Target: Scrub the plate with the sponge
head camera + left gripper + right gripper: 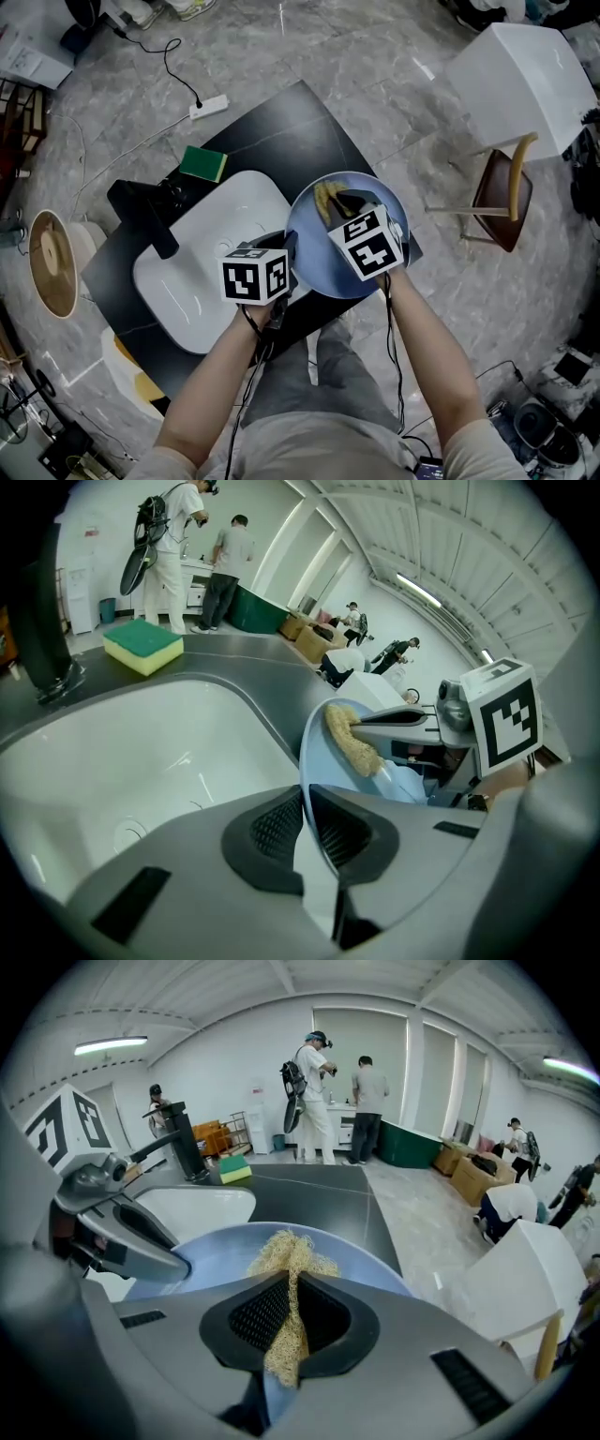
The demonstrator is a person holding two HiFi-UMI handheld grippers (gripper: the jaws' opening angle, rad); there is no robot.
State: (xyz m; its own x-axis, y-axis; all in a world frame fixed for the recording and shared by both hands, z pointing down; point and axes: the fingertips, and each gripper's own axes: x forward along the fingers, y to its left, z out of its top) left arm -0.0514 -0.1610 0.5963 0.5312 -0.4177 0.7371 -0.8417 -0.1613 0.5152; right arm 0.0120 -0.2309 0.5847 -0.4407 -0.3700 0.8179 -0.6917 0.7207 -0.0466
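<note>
Your left claw [306,827] is clamped on the rim of the round pale-blue plate [319,761], just beside the white oval sink basin [141,752]. Your right claw [292,1320] grips the tan fibrous sponge [286,1255], which lies on the plate face just ahead of its jaws.

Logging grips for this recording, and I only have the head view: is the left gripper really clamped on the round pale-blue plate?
Observer: Yes. Its own view shows the left gripper with jaws closed on the rim of the round pale-blue plate.
Operator: What is the right one holding?
Observer: The right gripper pinches a tan fibrous scrubbing pad between its jaws.
Operator: Does it touch the plate?
Observer: Yes, the pad lies against the plate's inner face.
</note>
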